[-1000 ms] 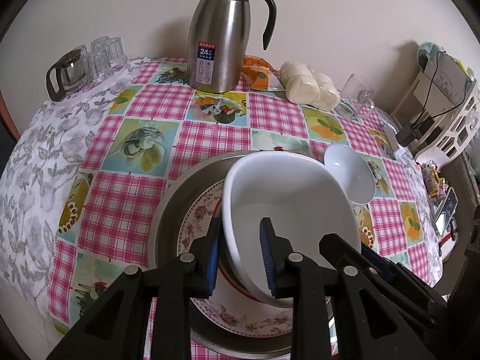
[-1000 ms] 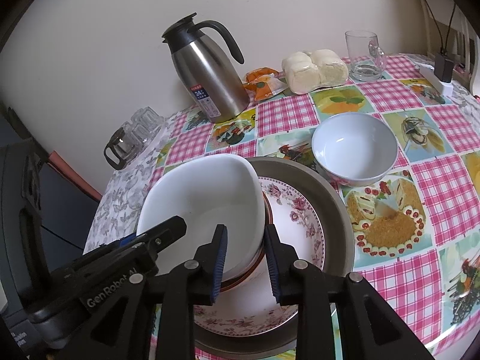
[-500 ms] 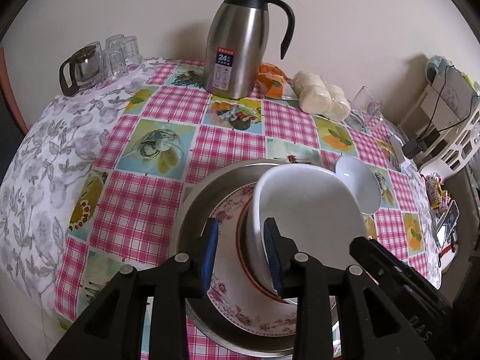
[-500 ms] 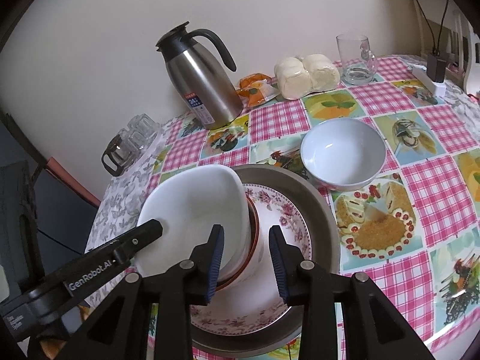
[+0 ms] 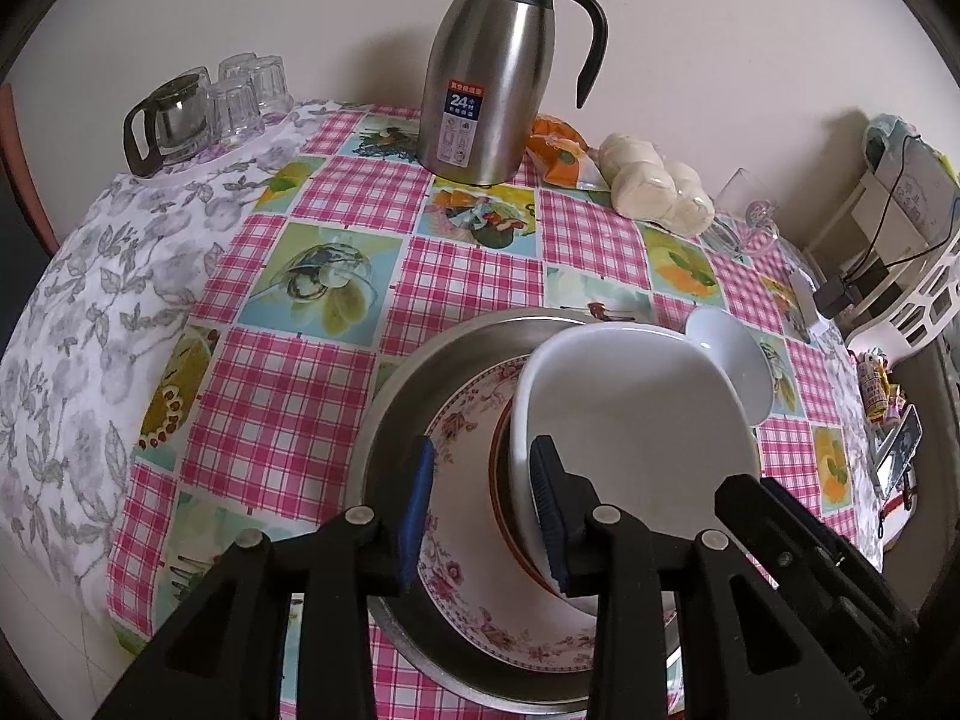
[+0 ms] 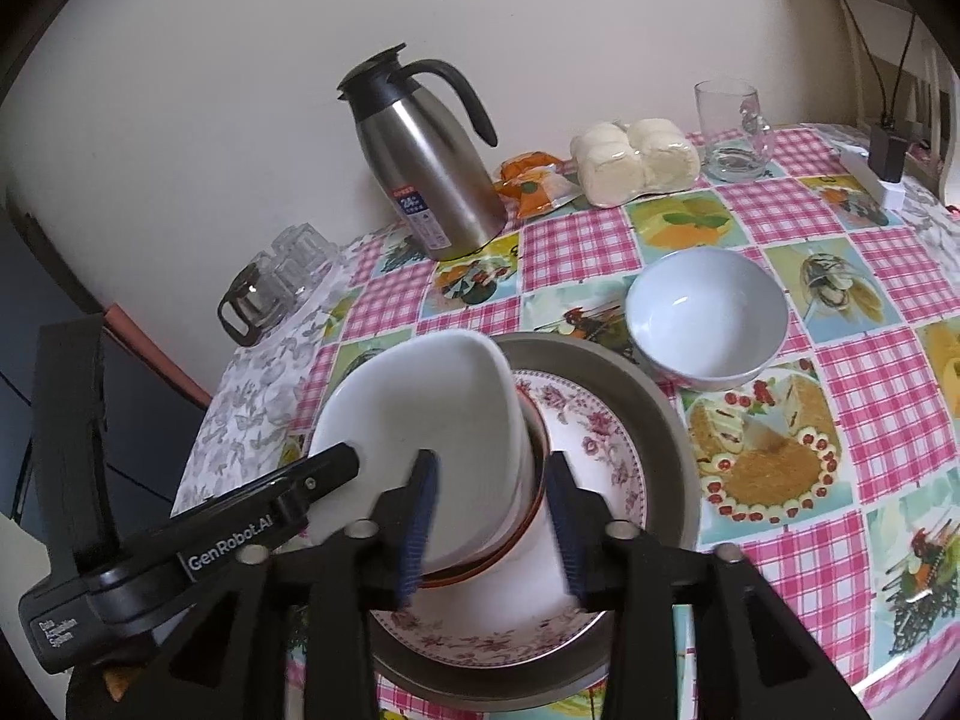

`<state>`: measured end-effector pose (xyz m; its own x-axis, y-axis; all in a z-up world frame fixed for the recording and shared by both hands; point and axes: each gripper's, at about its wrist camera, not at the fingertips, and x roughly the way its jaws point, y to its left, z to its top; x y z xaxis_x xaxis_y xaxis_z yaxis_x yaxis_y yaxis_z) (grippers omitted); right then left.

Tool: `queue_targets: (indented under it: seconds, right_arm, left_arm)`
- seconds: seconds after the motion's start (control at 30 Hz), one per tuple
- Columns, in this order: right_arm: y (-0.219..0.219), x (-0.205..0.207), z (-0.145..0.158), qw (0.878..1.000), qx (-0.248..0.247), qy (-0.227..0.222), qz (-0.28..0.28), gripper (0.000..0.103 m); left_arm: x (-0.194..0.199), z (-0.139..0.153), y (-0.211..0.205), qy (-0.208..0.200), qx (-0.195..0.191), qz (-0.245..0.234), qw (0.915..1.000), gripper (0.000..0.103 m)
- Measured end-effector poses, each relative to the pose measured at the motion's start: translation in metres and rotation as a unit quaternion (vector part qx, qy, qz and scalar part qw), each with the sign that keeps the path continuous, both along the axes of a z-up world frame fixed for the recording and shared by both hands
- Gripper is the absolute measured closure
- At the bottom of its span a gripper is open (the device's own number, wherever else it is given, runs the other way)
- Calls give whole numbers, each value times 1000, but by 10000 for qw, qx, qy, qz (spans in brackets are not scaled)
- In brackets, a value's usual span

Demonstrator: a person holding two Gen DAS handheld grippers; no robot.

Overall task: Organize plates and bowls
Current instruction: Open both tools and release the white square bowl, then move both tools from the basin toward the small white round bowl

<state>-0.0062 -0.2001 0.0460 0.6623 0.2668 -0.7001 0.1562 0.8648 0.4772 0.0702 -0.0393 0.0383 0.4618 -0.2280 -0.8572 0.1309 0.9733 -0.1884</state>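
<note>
A white square bowl (image 5: 636, 420) (image 6: 432, 414) rests in a red-rimmed dish (image 6: 537, 450) on a floral plate (image 5: 468, 510) (image 6: 594, 438), all inside a round metal pan (image 5: 390, 420) (image 6: 666, 420). My left gripper (image 5: 483, 507) is open, its jaws astride the bowl's near left rim without pressing it. My right gripper (image 6: 489, 516) is open, its jaws astride the bowl's right wall. A small white round bowl (image 5: 735, 360) (image 6: 708, 318) stands on the cloth just beyond the pan.
A steel thermos jug (image 5: 498, 60) (image 6: 420, 156) stands at the back. Beside it lie an orange packet (image 6: 531, 180) and wrapped buns (image 6: 636, 159). A glass mug (image 6: 732, 126) is at the back right. Glass cups and a small pot (image 5: 198, 108) stand at the back left.
Both grippers have opened wider and pulled back from the white square bowl, which has settled into the red-rimmed dish on the floral plate.
</note>
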Motion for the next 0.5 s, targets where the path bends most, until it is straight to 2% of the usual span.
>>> queue_targets:
  seconds: [0.03, 0.1, 0.17, 0.23, 0.37, 0.43, 0.5]
  right_arm:
    - [-1, -1, 1, 10000, -43, -8, -36, 45]
    - [-3, -1, 2, 9999, -125, -11, -98, 40]
    - [-5, -1, 1, 9997, -171, 6, -160, 32]
    - [-7, -1, 0, 9996, -193, 25, -199, 29]
    - [-9, -1, -1, 9993, -287, 71, -247, 20]
    - [-9, -2, -1, 9991, -323, 75, -268, 17]
    - [-10, -1, -2, 9990, -349, 85, -272, 15]
  left_arm:
    - [0, 2, 1, -30, 26, 18, 10000, 59]
    - [-1, 6, 3, -94, 36, 53, 9999, 52]
    - [-2, 9, 6, -132, 20, 107, 9999, 49]
    - [-1, 11, 10, -150, 10, 207, 9997, 41]
    - [-1, 14, 18, -193, 51, 388, 9990, 36]
    - [0, 15, 23, -212, 75, 499, 9985, 27]
    - [0, 15, 27, -225, 121, 588, 9979, 27]
